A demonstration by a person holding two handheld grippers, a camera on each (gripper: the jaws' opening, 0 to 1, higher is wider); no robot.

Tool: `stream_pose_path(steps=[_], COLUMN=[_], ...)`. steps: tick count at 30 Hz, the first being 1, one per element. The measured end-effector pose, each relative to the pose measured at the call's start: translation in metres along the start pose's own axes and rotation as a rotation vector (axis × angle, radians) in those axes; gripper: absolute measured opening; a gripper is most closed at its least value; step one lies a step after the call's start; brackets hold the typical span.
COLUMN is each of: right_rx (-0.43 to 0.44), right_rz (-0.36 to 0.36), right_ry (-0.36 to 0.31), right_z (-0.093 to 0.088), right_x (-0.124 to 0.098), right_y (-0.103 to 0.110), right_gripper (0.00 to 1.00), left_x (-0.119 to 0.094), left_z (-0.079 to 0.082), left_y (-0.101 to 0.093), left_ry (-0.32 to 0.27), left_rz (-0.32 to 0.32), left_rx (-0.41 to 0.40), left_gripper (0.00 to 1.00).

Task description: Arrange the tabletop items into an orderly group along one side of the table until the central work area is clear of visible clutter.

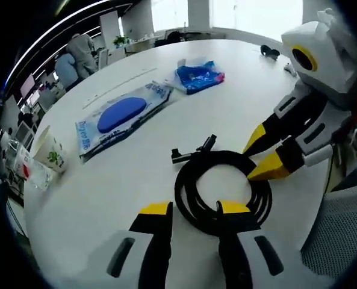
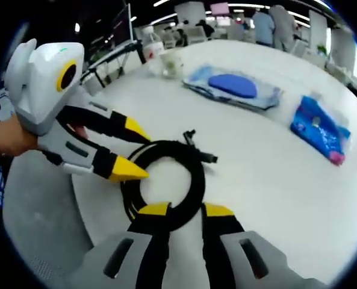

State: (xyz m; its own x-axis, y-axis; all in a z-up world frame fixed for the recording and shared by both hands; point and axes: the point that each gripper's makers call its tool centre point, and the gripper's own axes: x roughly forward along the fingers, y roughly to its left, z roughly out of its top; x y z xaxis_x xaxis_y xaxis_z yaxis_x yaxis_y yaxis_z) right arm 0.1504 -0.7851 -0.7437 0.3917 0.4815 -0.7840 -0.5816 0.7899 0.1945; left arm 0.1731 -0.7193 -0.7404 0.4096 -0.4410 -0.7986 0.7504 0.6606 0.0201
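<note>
Both grippers meet at the coiled black cable [image 1: 223, 189] near the table [image 1: 166, 108] edge, likely to shift it aside. The left gripper [image 1: 195, 208] straddles the coil's near side, jaws parted, gripping nothing yet. The right gripper [image 2: 185, 209] does the same opposite.

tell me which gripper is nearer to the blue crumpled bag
Right. The right gripper sits at the coiled black cable on the side facing the blue crumpled bag; the left gripper is at the cable's opposite side, farther from it.
</note>
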Motion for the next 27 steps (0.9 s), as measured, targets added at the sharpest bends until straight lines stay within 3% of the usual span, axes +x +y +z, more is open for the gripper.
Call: stream_pose_path(steps=[11, 22, 27], right_rx=[0.010, -0.029, -0.029], right_rz=[-0.027, -0.025, -0.032], right_ry=[0.023, -0.007, -0.043], right_z=[0.002, 0.010, 0.023], right_x=[-0.001, -0.007, -0.013], right_y=[-0.006, -0.004, -0.006], right_gripper=[0.06, 0.02, 0.01], left_x=[-0.001, -0.013, -0.019], left_z=[0.002, 0.006, 0.011], left_y=[0.004, 0.008, 0.016], left_ry=[-0.013, -0.039, -0.064], left_rz=[0.041, 0.065, 0.083], left_rx=[-0.080, -0.098, -0.105], left_gripper=[0.15, 0.07, 0.05])
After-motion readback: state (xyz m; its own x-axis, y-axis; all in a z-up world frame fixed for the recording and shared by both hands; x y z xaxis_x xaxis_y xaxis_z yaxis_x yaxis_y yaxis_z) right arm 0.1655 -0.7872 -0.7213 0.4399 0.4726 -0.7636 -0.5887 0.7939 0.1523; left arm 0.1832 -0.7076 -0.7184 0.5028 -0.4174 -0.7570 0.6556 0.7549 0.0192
